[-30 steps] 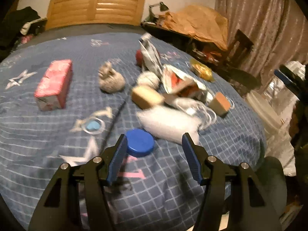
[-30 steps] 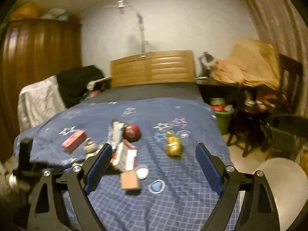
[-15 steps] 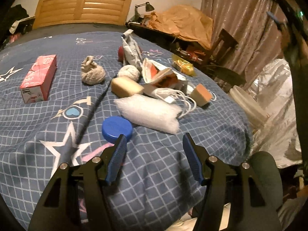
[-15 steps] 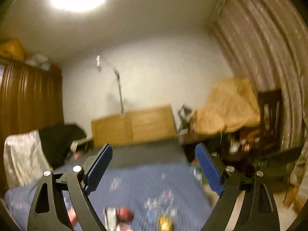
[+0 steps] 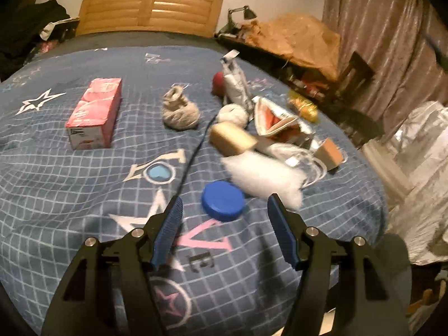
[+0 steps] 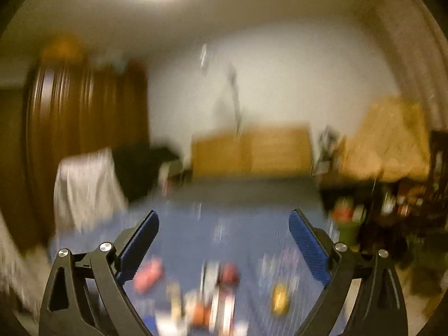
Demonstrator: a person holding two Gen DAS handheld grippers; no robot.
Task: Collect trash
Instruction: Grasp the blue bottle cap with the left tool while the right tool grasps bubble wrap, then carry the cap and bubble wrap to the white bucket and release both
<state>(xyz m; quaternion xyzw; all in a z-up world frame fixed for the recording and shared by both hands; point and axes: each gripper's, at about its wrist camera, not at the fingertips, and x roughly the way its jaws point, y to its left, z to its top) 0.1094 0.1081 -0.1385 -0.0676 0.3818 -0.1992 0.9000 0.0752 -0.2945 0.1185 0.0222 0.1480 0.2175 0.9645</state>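
So this looks like the very start of the pickup, nothing grabbed yet. The left hand-held gripper (image 5: 224,215) hangs low over the bed (image 5: 56,182) with its jaws spread wide and nothing between them, lined up pretty much on the blue lid (image 5: 223,200), which lies flat on the blanket just ahead of the tips. My guess is that's the first target, though the white plastic wad (image 5: 263,177) touching its far edge is just as reachable.

For the next move I'd say drop a bit, straddle the lid and pinch across its rim. It's thin and flat on soft bedding, so the fingers probably need to press into the blanket some to get under the edge.

The right hand-held gripper (image 6: 224,245) is also wide open and empty, but it's aimed up at the room and the view is badly smeared, so it's nowhere near working.

The trash itself is a loose pile toward the right side of the bed: a torn red-and-white wrapper (image 5: 275,121), a tan block (image 5: 232,138), a small brown box (image 5: 330,152), a silver pouch (image 5: 235,84) standing up, a yellow wrapper (image 5: 303,106), some crumpled balls (image 5: 180,110), plus a pink box (image 5: 96,113) off by itself on the left. A pale bag (image 5: 420,154) sits beside the bed, possibly for the trash.
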